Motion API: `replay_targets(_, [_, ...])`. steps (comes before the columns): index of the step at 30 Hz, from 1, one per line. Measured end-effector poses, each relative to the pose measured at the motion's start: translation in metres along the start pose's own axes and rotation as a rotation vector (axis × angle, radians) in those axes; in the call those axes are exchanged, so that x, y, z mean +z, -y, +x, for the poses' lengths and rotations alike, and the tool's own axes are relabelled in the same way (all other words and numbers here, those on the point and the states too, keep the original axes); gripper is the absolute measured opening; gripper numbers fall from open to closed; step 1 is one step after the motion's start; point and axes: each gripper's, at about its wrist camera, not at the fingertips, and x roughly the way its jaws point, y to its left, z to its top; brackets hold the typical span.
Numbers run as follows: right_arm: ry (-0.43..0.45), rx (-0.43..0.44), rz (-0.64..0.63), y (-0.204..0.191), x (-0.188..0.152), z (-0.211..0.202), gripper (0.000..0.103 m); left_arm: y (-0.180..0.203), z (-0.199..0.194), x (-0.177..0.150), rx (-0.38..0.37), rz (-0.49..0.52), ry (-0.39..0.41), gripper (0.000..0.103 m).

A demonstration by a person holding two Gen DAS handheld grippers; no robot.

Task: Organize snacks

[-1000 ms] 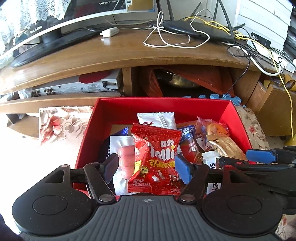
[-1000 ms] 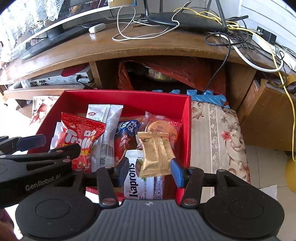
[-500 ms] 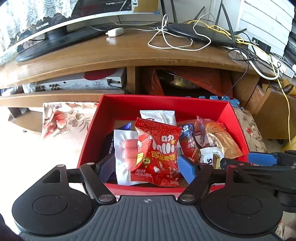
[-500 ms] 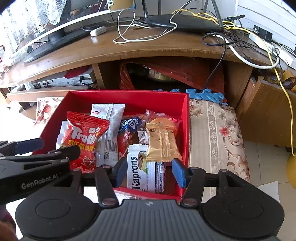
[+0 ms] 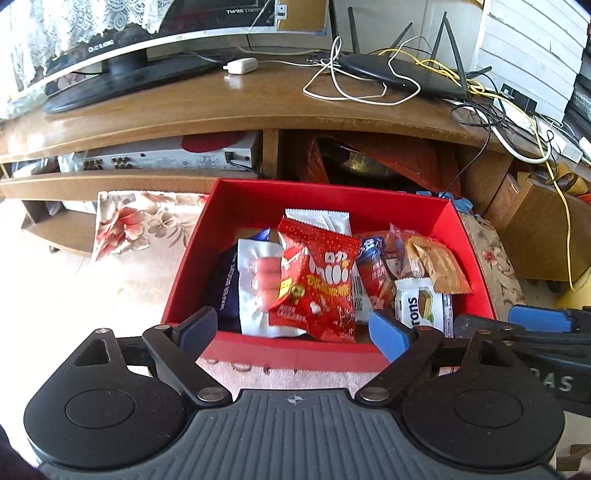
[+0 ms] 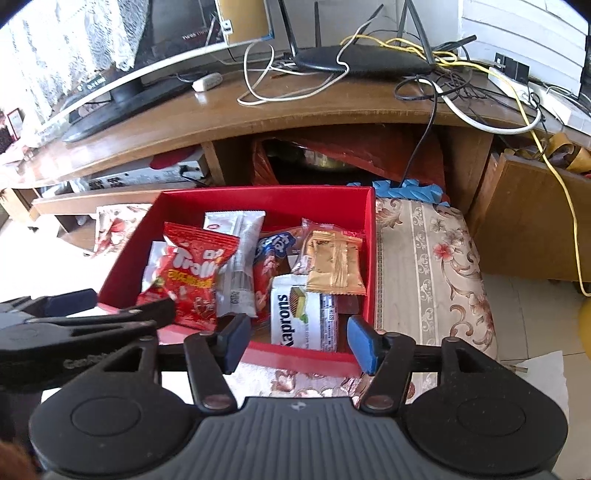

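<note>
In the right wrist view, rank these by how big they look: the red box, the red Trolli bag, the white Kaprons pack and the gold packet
1. red box
2. red Trolli bag
3. white Kaprons pack, close behind the bag, and nearer the camera, so unsure
4. gold packet

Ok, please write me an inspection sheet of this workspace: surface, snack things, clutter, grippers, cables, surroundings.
Surface: floral cloth under the red box.
Job's things: red Trolli bag, gold packet, white Kaprons pack, sausage pack, all inside the box.
Clutter: white adapter on the wooden stand.
Grippers: left gripper and right gripper, jaws just been opening, nothing between them, both before the box's near wall.
Cables: white, black and yellow cables tangled around the router.
Surroundings: monitor, silver receiver on the shelf below.
</note>
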Motion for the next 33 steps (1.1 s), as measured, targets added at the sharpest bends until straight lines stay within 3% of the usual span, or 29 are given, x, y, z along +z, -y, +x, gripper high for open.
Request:
replay_targets(7, [0.005, 0.006, 0.010, 0.003, -0.009, -0.010, 0.061, -0.004, -0.007, -0.014, 0.003, -0.027, 0.000, 0.103])
replay_targets(23, [-0.023, -0.027, 0.006, 0.008, -0.052, -0.031, 0.061, -0.002, -0.032, -0.049, 0.012, -0.008, 0.020, 0.103])
replay_targets(28, [-0.019, -0.026, 0.007, 0.009, -0.065, -0.043, 0.062, 0.004, -0.039, -0.061, 0.039, 0.043, 0.007, 0.103])
replay_targets(33, [-0.008, -0.018, 0.004, 0.009, -0.076, -0.054, 0.062, 0.007, -0.047, -0.073, 0.007, 0.062, 0.014, 0.103])
